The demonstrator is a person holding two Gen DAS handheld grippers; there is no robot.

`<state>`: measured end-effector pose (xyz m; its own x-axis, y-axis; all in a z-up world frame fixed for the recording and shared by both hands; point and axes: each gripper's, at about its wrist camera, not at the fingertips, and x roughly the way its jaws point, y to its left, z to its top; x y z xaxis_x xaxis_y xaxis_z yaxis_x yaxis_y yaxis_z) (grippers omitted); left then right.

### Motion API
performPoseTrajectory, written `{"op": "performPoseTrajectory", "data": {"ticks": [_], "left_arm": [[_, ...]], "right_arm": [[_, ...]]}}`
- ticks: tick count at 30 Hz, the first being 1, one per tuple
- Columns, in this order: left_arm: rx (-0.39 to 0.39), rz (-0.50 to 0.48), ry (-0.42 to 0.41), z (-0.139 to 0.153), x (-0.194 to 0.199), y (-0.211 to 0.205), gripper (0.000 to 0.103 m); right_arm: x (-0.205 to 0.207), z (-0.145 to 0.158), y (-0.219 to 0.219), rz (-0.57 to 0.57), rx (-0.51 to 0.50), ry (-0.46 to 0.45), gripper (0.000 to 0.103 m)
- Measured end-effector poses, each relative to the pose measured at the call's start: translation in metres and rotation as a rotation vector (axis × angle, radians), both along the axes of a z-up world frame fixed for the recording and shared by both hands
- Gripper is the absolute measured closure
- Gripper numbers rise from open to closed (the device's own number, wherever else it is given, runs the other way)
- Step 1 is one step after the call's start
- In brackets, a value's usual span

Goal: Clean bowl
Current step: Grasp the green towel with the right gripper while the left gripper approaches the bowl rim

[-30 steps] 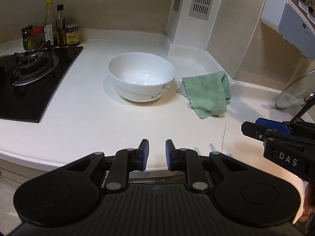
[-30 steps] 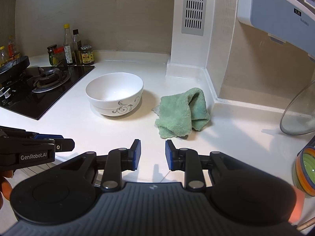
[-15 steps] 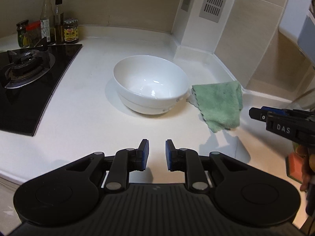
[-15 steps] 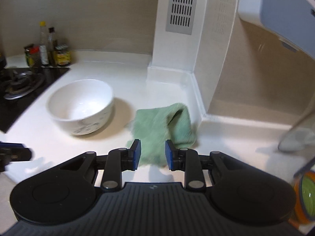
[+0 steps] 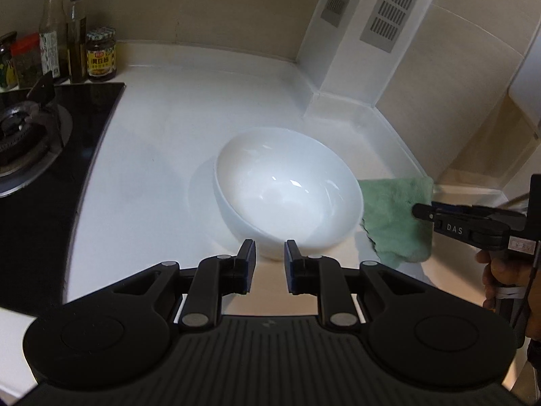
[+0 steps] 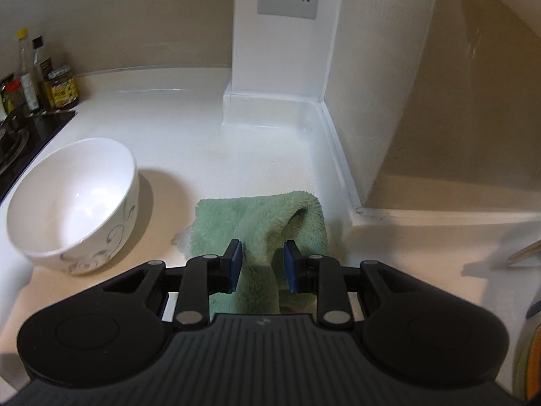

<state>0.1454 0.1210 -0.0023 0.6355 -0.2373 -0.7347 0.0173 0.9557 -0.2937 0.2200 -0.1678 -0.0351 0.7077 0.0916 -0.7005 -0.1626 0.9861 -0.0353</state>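
A white bowl (image 5: 287,189) with a grey swirl pattern (image 6: 74,203) stands empty on the white counter. My left gripper (image 5: 269,257) is open, its fingertips just at the bowl's near rim, one on each side of it. Right of the bowl lies a crumpled green cloth (image 6: 260,223) (image 5: 395,216). My right gripper (image 6: 260,257) hovers open over the cloth, a raised fold of it between the blue pads without being pinched. In the left wrist view the right gripper (image 5: 419,210) reaches in from the right over the cloth.
A black gas hob (image 5: 40,155) lies left of the bowl, with bottles and jars (image 5: 77,54) behind it. A white column with vents (image 6: 287,30) and the wall corner stand close behind the cloth. A person's hand (image 5: 500,277) holds the right gripper.
Both grippers have moved forward and down. The left one has closed in on the bowl's near rim. The right one has come over the green cloth, which now lies between its fingers.
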Motion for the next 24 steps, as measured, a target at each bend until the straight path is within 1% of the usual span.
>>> {"op": "performPoseTrajectory", "data": {"ticks": [1, 2, 3, 5, 8, 10, 11, 14, 17, 19, 21, 24], "left_arm": [[0.001, 0.003, 0.002, 0.002, 0.004, 0.002, 0.08], [0.002, 0.005, 0.005, 0.004, 0.007, 0.005, 0.08], [0.003, 0.008, 0.007, 0.006, 0.011, 0.007, 0.08], [0.005, 0.013, 0.012, 0.009, 0.018, 0.012, 0.08], [0.008, 0.02, 0.032, 0.014, 0.034, 0.016, 0.08], [0.035, 0.019, 0.036, 0.014, 0.042, 0.016, 0.08], [0.047, 0.015, 0.033, 0.015, 0.045, 0.015, 0.08], [0.084, 0.01, 0.038, 0.013, 0.056, 0.013, 0.08], [0.113, 0.012, 0.056, 0.008, 0.065, 0.013, 0.08], [0.122, 0.012, 0.078, 0.003, 0.071, 0.013, 0.08], [0.131, 0.012, 0.099, -0.002, 0.077, 0.012, 0.08], [0.135, -0.02, 0.111, -0.009, 0.083, 0.009, 0.08]], "right_arm": [[0.003, -0.001, -0.001, 0.002, 0.014, 0.01, 0.08], [0.006, -0.001, -0.001, 0.009, 0.025, 0.021, 0.083], [0.007, -0.001, -0.001, 0.024, 0.03, 0.028, 0.097], [0.005, 0.003, -0.001, 0.048, 0.033, 0.016, 0.098], [-0.002, 0.018, -0.002, 0.093, 0.02, -0.03, 0.098], [-0.006, 0.032, 0.002, 0.13, 0.004, -0.076, 0.098], [-0.008, 0.039, 0.006, 0.155, -0.003, -0.098, 0.098], [-0.009, 0.061, 0.028, 0.281, 0.007, -0.15, 0.098], [-0.005, 0.07, 0.05, 0.382, 0.003, -0.175, 0.098], [0.001, 0.072, 0.07, 0.463, -0.001, -0.165, 0.098], [0.009, 0.069, 0.09, 0.551, -0.031, -0.124, 0.098], [0.023, 0.059, 0.11, 0.641, -0.067, -0.05, 0.098]]}}
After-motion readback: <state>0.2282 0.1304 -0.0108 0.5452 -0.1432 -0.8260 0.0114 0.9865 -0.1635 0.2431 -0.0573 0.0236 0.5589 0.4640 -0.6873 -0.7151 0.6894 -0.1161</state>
